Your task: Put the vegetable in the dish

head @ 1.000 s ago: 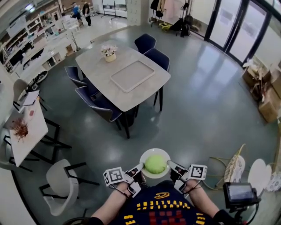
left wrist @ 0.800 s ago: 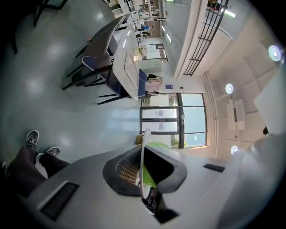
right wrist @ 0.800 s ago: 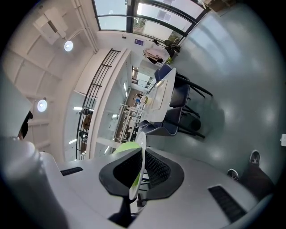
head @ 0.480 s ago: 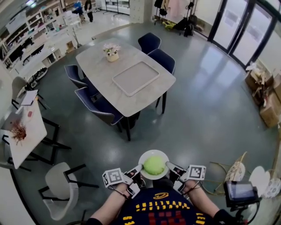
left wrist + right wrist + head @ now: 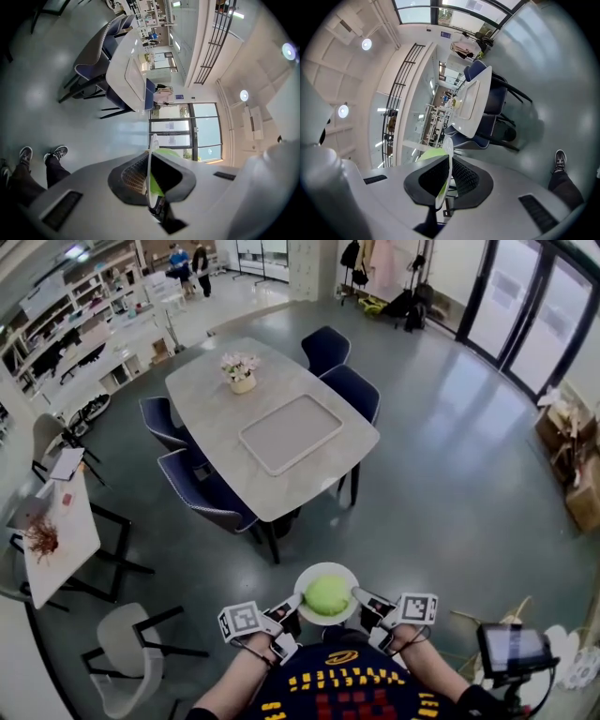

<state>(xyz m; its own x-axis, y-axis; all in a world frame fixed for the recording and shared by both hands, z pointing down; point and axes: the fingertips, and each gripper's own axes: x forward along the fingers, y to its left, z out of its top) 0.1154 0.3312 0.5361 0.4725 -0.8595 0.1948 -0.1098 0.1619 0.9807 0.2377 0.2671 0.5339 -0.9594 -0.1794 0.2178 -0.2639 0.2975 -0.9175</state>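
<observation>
As the left gripper (image 5: 293, 602) and right gripper (image 5: 362, 596) each pinch opposite rims of the dish (image 5: 319, 570), jaws nearly closed on the thin edge, I see the vegetable (image 5: 327, 594) already in it, midway btwn both jaw pairs. The table (image 5: 202, 390) lies well ahead of the jaws.

One dish (image 5: 306, 581), one vegetable (image 5: 327, 595) (green); four blue chairs (image 5: 354, 390), one tray (image 5: 295, 432)

The hand-held gripper (image 5: 446, 180) clamps the dish (image 5: 448, 152) holding the vegetable (image 5: 432, 153).
</observation>
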